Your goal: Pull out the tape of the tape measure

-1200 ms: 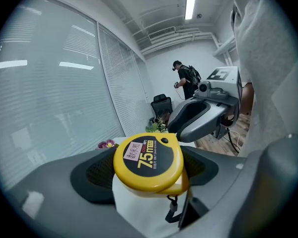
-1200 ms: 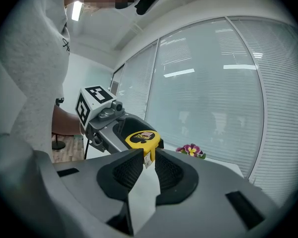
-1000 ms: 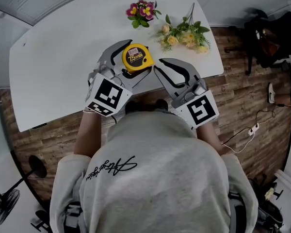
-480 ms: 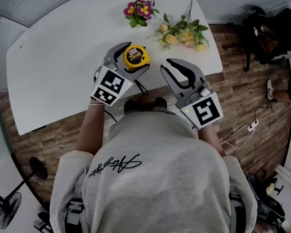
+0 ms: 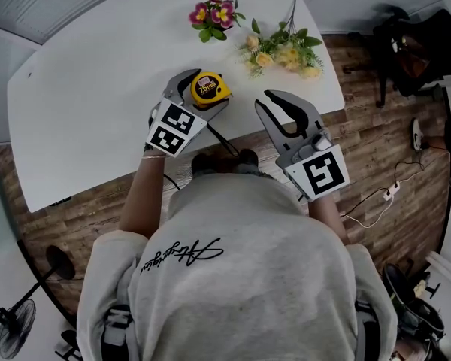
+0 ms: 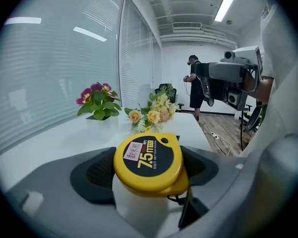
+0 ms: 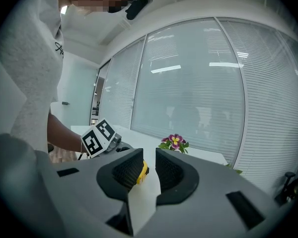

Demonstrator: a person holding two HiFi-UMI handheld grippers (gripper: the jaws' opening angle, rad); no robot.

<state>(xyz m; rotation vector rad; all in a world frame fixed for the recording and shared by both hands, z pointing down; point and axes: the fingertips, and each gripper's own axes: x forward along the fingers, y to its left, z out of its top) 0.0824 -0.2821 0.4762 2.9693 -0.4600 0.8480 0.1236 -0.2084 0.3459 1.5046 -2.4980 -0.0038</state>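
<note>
Two tools, one tape measure: case gripped, no tape drawn out yet.

The left tool (image 5: pixel 204 92) is clenched on the yellow tape measure (image 6: pixel 148 162), whose case lies flat between its jaws, label up, over the worktop (image 5: pixel 90 104). The right tool (image 5: pixel 284 100) hangs off to the right of the left tool, clear of it, its jaws narrowly parted and empty. To pull well, the right tool should probably pinch the tape's end at the case's near-right corner, then draw straight away while the left tool holds the case steady.
</note>
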